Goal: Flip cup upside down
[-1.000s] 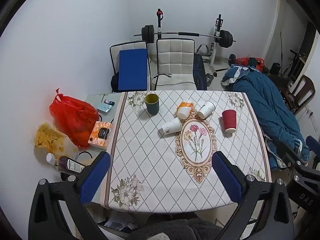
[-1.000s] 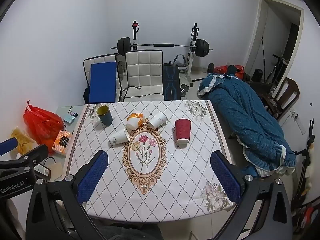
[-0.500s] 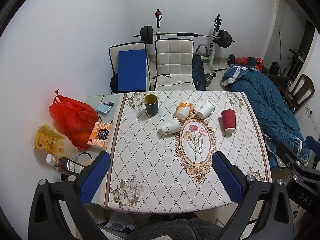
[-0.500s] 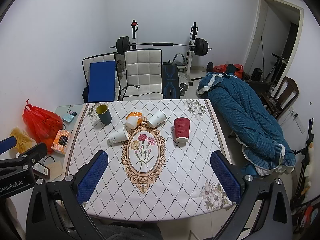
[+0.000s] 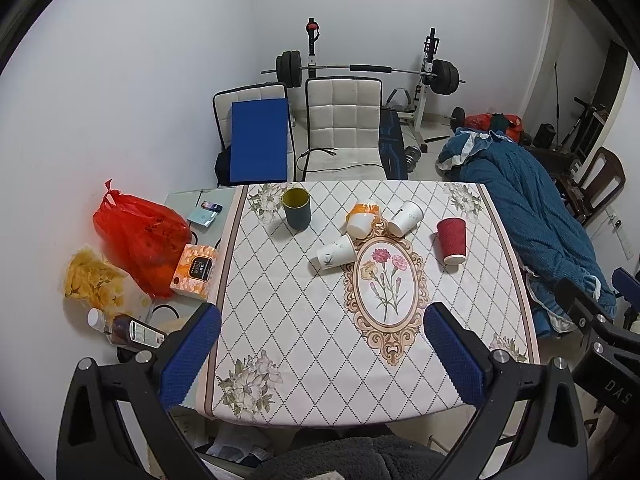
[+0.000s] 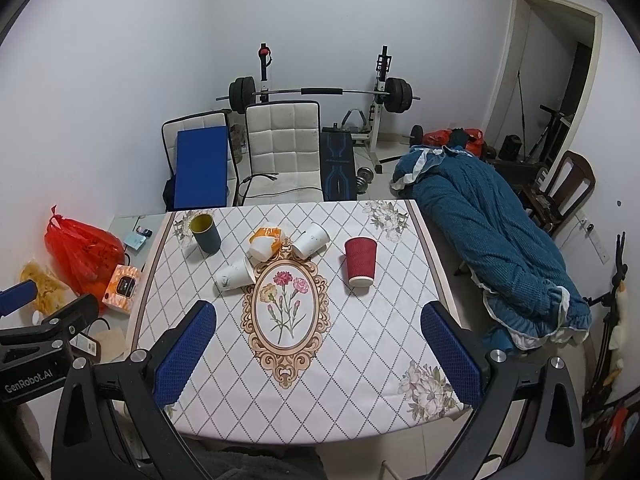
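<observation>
Both grippers are hanging above the near edge of the table (image 5: pixel 280 320), nothing in either. Left gripper (image 5: pixel 320 344) has its blue pads spread wide and so does the right gripper (image 6: pixel 318 340), both just released and empty.

Using the oval carnation print (image 6: pixel 285 300) in the middle of the tablecloth as the reference: the red ribbed paper cup (image 6: pixel 361 261) sits to the right of it, already mouth down, white rim on the cloth. At the top left edge of the oval a white paper cup (image 6: pixel 234 275) lies on its side, can't see into it. Above the oval's top there's an orange and white paper cup (image 6: pixel 265 242) tipped over, and right next to that another white paper cup (image 6: pixel 311 239) also on its side, bottom facing the cameras. Those three are bunched close together.

Farther left of the oval, near the far corner, a dark teal mug (image 6: pixel 205 233) with a yellow inside stands upright, mouth up; looks empty as far as I can see in.

Off the table's left side: a red plastic bag (image 5: pixel 140 236) and an orange tissue box (image 5: pixel 194 272).
</observation>
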`<action>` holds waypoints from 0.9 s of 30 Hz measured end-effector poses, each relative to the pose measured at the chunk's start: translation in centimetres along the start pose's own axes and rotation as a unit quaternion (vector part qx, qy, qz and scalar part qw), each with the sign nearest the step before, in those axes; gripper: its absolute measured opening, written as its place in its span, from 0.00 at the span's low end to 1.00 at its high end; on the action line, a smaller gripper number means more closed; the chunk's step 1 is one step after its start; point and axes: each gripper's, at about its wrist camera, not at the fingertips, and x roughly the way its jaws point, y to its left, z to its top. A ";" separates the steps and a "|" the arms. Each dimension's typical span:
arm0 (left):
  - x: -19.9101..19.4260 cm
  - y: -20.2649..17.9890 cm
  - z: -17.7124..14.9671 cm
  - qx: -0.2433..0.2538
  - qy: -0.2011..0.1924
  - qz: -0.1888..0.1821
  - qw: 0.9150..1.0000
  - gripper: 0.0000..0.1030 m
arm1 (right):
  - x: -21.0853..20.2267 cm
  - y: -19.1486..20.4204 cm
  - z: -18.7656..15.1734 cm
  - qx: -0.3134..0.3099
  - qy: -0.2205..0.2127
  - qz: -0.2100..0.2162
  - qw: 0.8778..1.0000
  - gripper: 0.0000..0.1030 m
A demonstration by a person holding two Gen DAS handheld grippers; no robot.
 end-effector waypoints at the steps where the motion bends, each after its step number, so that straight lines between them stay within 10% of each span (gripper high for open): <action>1: 0.0 -0.1 -0.1 0.000 0.000 0.000 1.000 1.00 | -0.1 -0.2 0.0 0.000 -0.001 -0.001 1.000 1.00; 27: 0.2 -0.1 -0.2 0.001 -0.004 0.002 1.000 1.00 | 0.1 -0.2 0.5 0.000 -0.003 -0.001 1.000 1.00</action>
